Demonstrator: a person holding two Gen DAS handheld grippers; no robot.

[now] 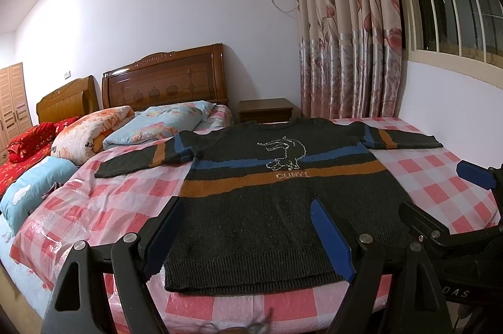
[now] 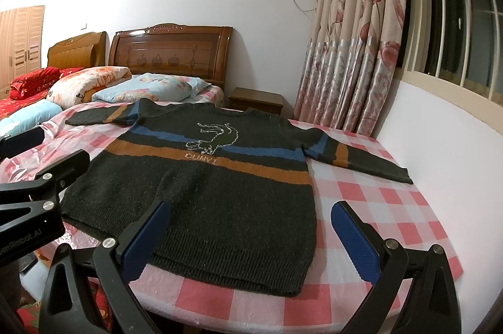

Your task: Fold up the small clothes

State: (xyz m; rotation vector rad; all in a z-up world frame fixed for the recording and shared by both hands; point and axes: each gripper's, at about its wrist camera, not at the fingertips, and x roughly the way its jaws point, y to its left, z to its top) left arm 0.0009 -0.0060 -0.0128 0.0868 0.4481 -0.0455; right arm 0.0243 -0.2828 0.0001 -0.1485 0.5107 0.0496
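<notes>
Partly cropped: left gripper point(image 1: 250, 209), sweater point(image 1: 267, 208)

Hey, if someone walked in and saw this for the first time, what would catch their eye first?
Most striking is the dark sweater with blue and orange stripes, spread flat and unfolded with both sleeves out on the pink checked cover. Near its hem, the left gripper and right gripper both stand open, holding nothing. Behind, floral curtains hang at the right and a carved wooden headboard stands against the back wall.
</notes>
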